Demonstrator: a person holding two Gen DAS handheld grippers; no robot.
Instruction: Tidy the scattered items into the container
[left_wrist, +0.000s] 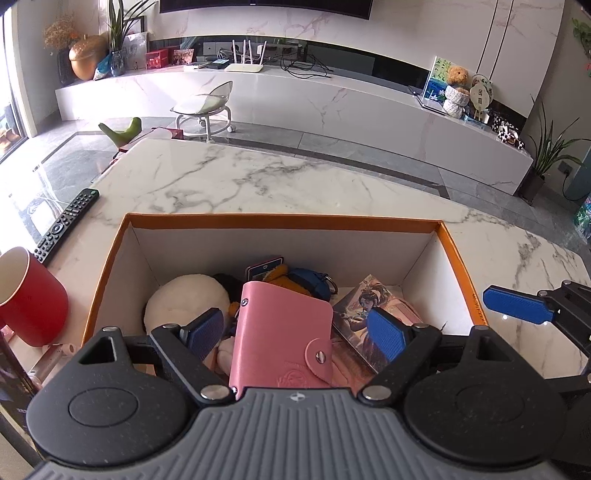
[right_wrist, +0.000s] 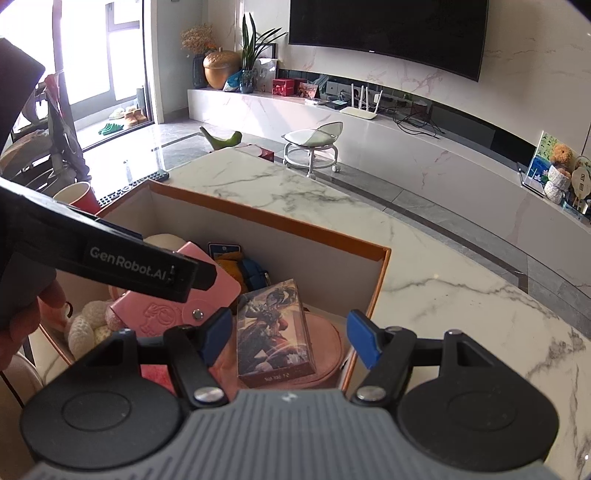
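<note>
An orange-rimmed cardboard box (left_wrist: 280, 220) stands on the marble table and also shows in the right wrist view (right_wrist: 273, 218). Inside lie a pink card wallet (left_wrist: 284, 332), a white plush (left_wrist: 184, 299), a blue pouch (left_wrist: 314, 284) and an illustrated card box (right_wrist: 275, 332) on a pink case (right_wrist: 325, 354). My left gripper (left_wrist: 295, 332) is open over the box, its jaws either side of the pink wallet (right_wrist: 207, 291) without touching it. My right gripper (right_wrist: 291, 336) is open and empty above the box's right end, over the card box.
A red cup (left_wrist: 29, 295) and a black remote (left_wrist: 66, 221) lie left of the box. The right gripper's blue fingertip (left_wrist: 517, 304) shows beyond the box's right wall. The left gripper's body (right_wrist: 110, 254) crosses the right view. Bare marble (left_wrist: 258, 177) stretches behind the box.
</note>
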